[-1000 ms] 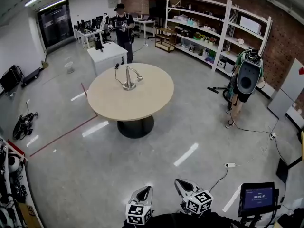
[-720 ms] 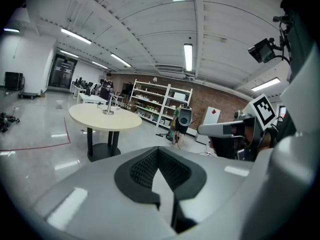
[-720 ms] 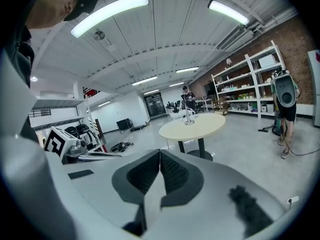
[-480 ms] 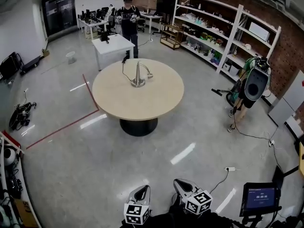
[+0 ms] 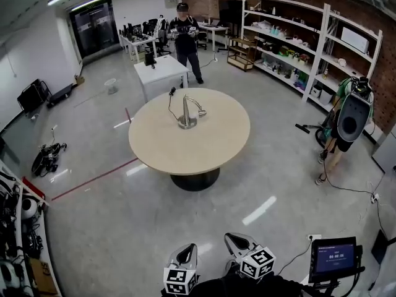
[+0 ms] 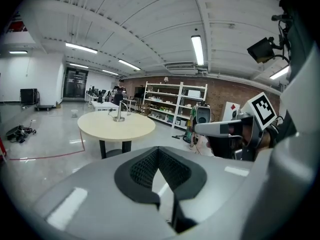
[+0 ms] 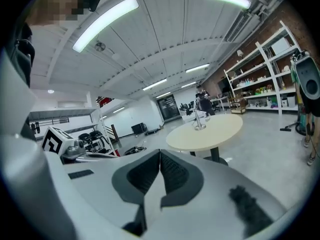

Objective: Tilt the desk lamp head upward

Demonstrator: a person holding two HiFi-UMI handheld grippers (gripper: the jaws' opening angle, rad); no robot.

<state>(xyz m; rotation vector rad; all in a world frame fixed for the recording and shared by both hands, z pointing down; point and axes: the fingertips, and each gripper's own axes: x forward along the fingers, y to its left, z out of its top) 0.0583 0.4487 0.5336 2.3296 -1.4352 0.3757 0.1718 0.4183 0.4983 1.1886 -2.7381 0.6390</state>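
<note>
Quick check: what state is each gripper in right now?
Left gripper: jaws closed, holding nothing.
Right gripper: jaws closed, holding nothing.

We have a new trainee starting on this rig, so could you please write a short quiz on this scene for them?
1. True or false: the desk lamp stands on the round table.
2. The left gripper and the right gripper are: A) both shut and empty; B) both open; C) shut on the lamp.
3. Has either gripper reached the lamp yet?
Key: 1 true. 2 A. 3 No; both are well short of the table, with bare floor between.
</note>
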